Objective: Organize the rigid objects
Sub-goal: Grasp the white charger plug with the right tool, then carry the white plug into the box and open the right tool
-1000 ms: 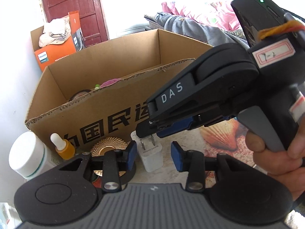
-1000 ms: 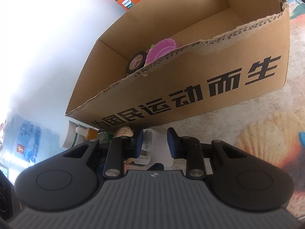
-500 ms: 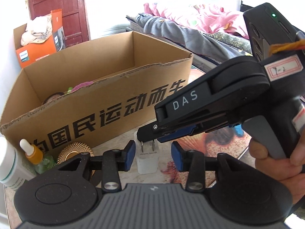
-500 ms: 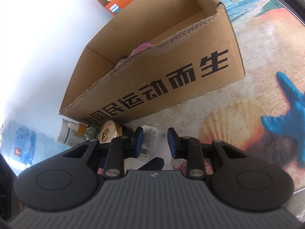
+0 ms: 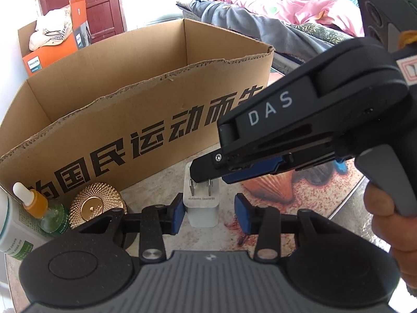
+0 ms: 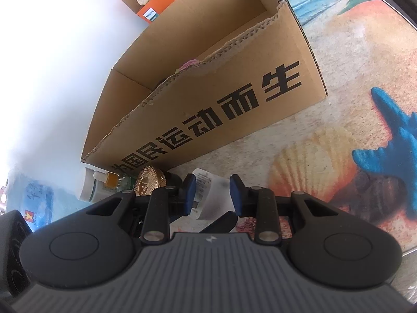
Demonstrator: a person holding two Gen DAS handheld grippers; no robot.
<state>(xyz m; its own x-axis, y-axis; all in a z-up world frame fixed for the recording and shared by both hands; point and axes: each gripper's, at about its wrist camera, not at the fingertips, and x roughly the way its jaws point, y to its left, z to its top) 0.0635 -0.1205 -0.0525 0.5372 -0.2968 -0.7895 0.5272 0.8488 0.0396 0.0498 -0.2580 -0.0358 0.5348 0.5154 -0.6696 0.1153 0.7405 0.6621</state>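
Observation:
A white plug adapter (image 5: 201,200) stands on the beach-print mat in front of the cardboard box (image 5: 146,130). My left gripper (image 5: 210,215) is open, its blue pads on either side of the adapter's base, apart from it. My right gripper (image 6: 211,192) is open and hovers over the adapter (image 6: 212,195) from above; it shows in the left wrist view (image 5: 208,174) with its tips over the prongs. A gold ribbed lid (image 5: 96,207), a dropper bottle (image 5: 41,210) and a white bottle (image 5: 7,224) stand left of the adapter.
The open box (image 6: 234,99) holds a pink item (image 6: 189,64) and others, mostly hidden. An orange Philips box (image 5: 52,49) with a cloth sits behind. A bed with pink bedding (image 5: 273,7) lies at the back right. The mat (image 6: 351,143) reaches right.
Both grippers have drawn back and lower toward the adapter; the box looks farther and its inside is less visible. The left pads now flank the adapter's base. Both stay open.

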